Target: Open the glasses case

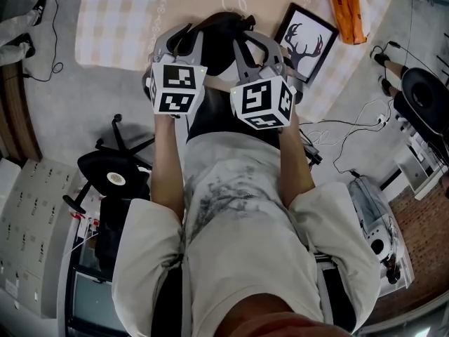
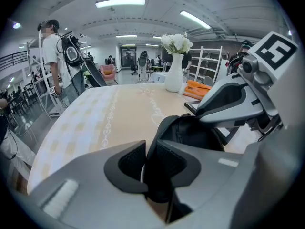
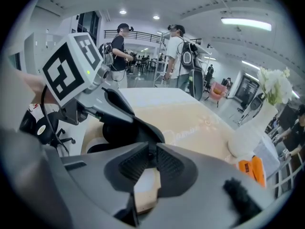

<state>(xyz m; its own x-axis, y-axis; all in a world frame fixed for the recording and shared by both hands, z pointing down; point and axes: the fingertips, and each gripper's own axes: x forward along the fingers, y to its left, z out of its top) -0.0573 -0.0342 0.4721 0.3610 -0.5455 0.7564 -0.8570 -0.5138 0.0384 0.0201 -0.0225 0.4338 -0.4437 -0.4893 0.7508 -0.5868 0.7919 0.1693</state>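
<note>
The black glasses case (image 1: 219,51) lies on the beige checked tablecloth (image 1: 126,20), near the table's front edge, between my two grippers. My left gripper (image 1: 184,39) is at the case's left side; in the left gripper view its pads (image 2: 164,162) are shut on the case's upright black rim (image 2: 148,168). The case's dark hollow (image 2: 193,135) shows beyond. My right gripper (image 1: 251,42) is at the case's right side. In the right gripper view its jaws (image 3: 151,160) pinch a thin dark bit of the case's edge (image 3: 128,128), tips almost together.
A framed deer picture (image 1: 306,42) lies right of the case, an orange packet (image 1: 347,14) beyond it. A white vase with flowers (image 2: 175,70) stands at the table's far side. An office chair (image 1: 112,174) is on the floor at left. People stand in the background.
</note>
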